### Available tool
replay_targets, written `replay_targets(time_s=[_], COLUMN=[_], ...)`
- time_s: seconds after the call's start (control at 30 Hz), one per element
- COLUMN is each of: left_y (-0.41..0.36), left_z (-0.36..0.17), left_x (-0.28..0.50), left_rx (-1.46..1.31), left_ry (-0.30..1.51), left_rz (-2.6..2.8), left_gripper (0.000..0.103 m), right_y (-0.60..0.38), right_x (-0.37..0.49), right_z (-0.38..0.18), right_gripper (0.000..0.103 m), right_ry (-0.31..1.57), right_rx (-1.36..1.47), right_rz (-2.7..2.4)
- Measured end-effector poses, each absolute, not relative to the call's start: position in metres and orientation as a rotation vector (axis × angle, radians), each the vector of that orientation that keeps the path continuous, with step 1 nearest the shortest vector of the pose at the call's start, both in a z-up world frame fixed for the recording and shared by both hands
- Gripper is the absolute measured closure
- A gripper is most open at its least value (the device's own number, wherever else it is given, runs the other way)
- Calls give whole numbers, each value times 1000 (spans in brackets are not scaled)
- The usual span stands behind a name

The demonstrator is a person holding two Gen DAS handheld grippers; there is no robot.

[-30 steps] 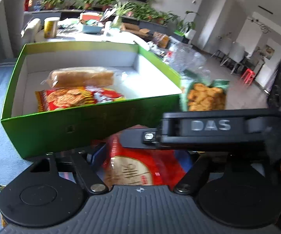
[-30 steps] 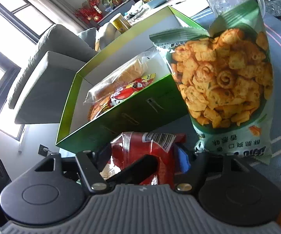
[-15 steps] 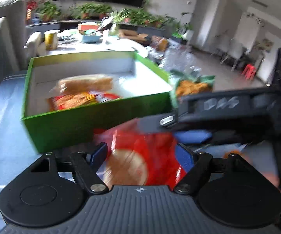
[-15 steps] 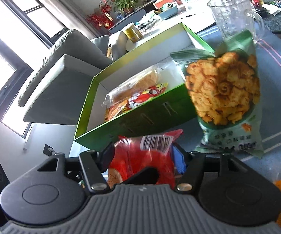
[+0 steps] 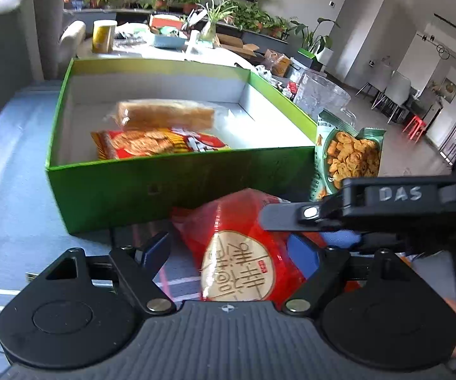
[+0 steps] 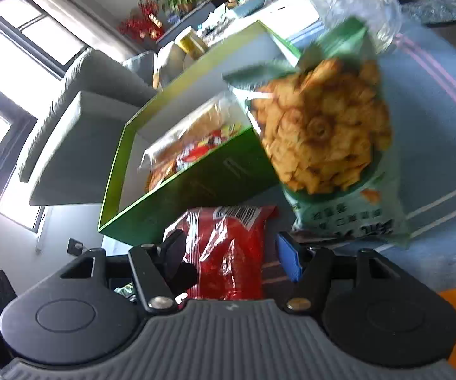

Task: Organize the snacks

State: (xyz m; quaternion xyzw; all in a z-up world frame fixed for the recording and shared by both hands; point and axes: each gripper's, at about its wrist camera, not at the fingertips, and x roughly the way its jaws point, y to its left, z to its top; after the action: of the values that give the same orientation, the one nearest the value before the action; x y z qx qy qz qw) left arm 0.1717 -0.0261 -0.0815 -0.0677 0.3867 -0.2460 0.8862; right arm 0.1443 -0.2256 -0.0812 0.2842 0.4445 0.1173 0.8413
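Left wrist view shows the red snack bag (image 5: 243, 253) between the spread fingers of the left gripper (image 5: 231, 250), just in front of the green box (image 5: 164, 183), with the right gripper (image 5: 291, 218) crossing over it. In the right wrist view its fingers also stand apart around the bag. The slippery film could slide free, or the green chip bag (image 6: 329, 145) beside the box could topple if knocked

A home living room: grey sofa (image 6: 79, 120), potted plants (image 5: 240, 15), dining chairs (image 5: 395, 91).
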Motion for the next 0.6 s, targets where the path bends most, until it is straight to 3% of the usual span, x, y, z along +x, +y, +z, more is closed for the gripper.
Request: replay_targets(time_s=[0.3, 0.6], left_y=[-29, -32], left_z=[-96, -84], left_x=[178, 159], left_rx=[-214, -212], left_ry=[852, 797], left_rz=[-586, -616], left_gripper=[16, 23], right_y=[-224, -202], right_x=[160, 145], right_z=[-92, -79], right_gripper=[42, 40], right_ry=[975, 942], right_rx=[643, 535], right_rz=[309, 346])
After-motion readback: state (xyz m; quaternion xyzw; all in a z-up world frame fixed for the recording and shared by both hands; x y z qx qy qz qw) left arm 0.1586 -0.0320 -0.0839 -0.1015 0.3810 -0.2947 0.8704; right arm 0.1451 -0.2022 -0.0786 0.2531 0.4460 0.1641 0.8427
